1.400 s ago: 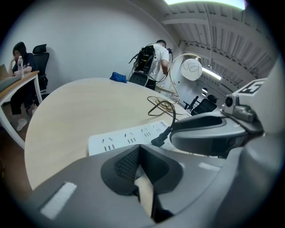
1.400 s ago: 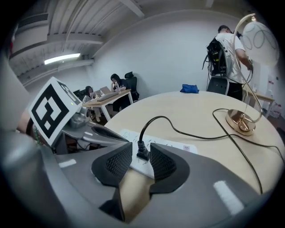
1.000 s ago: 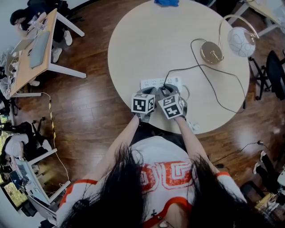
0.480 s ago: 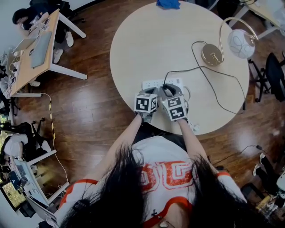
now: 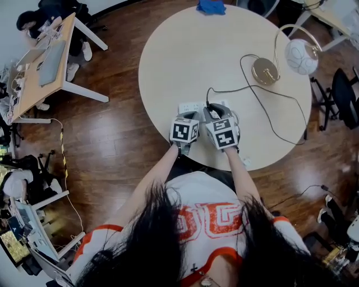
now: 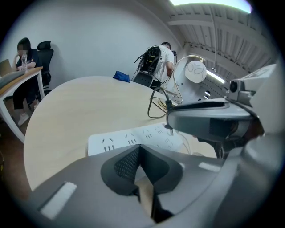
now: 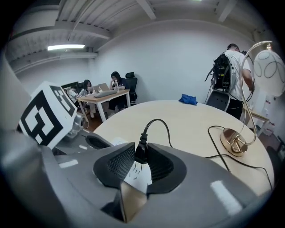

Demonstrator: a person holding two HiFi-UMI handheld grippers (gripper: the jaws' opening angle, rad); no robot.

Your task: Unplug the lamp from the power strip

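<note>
My right gripper (image 7: 140, 156) is shut on the lamp's black plug (image 7: 141, 150). Its jaws have just been closing a little round it. The plug's metal prongs (image 7: 136, 168) hang bare, just above the white power strip (image 7: 139, 179). The black cord (image 5: 263, 106) runs across the round table (image 5: 185, 50) to the brass lamp (image 5: 265, 70) with its white globe shade (image 5: 302, 56). My left gripper (image 6: 139, 150) is shut with nothing between its pads, at the near edge of the power strip (image 6: 133, 136). In the head view both grippers (image 5: 188, 116) (image 5: 217, 114) sit side by side over the power strip (image 5: 193, 105).
A blue cloth (image 5: 211, 7) lies at the table's far edge. Desks with seated people (image 5: 39, 50) stand to the left, and chairs (image 5: 345, 89) to the right. A person (image 7: 234, 67) stands behind the table.
My right gripper has risen a little with the plug, lifting the near end of the cord off the strip. The left gripper has stayed in place.
</note>
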